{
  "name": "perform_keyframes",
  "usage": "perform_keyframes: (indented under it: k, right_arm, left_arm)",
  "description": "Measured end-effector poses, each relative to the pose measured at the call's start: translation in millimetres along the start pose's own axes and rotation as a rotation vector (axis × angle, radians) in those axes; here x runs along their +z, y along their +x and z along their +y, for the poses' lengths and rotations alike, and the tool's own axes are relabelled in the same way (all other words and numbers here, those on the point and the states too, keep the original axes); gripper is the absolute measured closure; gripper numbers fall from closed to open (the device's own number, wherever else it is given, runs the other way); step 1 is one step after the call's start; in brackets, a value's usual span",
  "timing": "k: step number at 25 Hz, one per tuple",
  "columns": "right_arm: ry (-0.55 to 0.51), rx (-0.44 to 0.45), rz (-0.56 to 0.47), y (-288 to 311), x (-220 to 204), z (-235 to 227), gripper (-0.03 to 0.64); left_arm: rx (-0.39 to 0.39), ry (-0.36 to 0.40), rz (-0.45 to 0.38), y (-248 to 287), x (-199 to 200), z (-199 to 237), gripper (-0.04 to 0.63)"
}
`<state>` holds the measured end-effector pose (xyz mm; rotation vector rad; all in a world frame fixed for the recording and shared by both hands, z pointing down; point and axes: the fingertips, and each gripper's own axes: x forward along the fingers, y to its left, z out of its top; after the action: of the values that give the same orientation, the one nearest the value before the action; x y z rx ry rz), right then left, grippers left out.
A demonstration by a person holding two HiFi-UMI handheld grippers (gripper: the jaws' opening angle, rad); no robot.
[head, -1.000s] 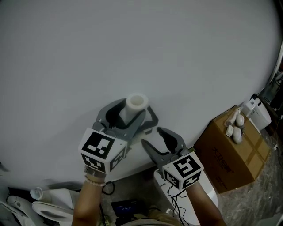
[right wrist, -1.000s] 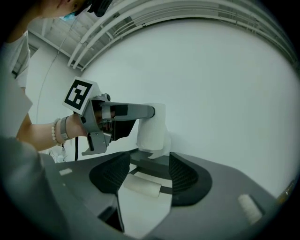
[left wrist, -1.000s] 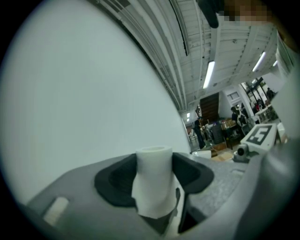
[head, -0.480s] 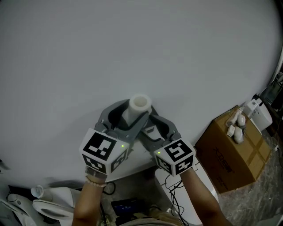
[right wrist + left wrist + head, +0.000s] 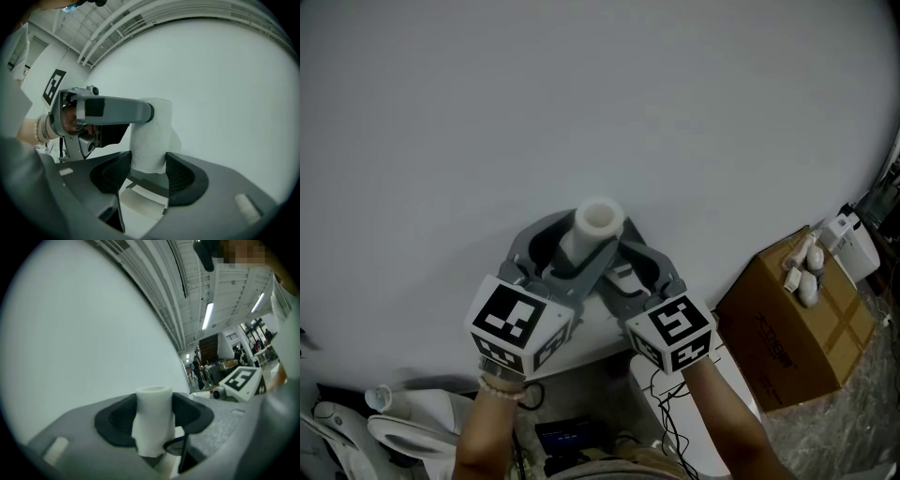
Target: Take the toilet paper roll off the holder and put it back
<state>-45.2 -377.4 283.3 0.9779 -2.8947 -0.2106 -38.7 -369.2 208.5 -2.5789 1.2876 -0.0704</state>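
Holding the white, soft-paper toilet roll upright close against the plain white wall, pinched across its middle by the left gripper and met lower down, from the other side, by the right gripper, just narrowed onto it with both black pads touching paper. Judged a two-handed grip partway through lifting off or seating back; cannot tell which, with the holder hard to make out beneath the jaws. Squeeze only lightly: soft paper, hollow core, easily crushed oval and then tight on any post. Hold the axis plumb and move both hands together, straight along that axis, without twisting one against the other. Mind the loose sheet edge hanging by the left pads; avoid snagging it.
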Motion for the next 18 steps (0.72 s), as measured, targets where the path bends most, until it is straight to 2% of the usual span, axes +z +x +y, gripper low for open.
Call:
perform_keyframes:
  k: [6, 18]
  right_arm:
    - [-0.012, 0.051, -0.023, 6.7, 10.7, 21.3, 0.38]
    - [-0.011, 0.233, -0.058, 42.0, 27.5, 88.7, 0.38]
  left_arm:
    - [0.051, -0.004, -0.01, -22.6, 6.6, 9.3, 0.36]
    - [0.229, 0.025, 0.029, -89.0, 7.6, 44.6, 0.361]
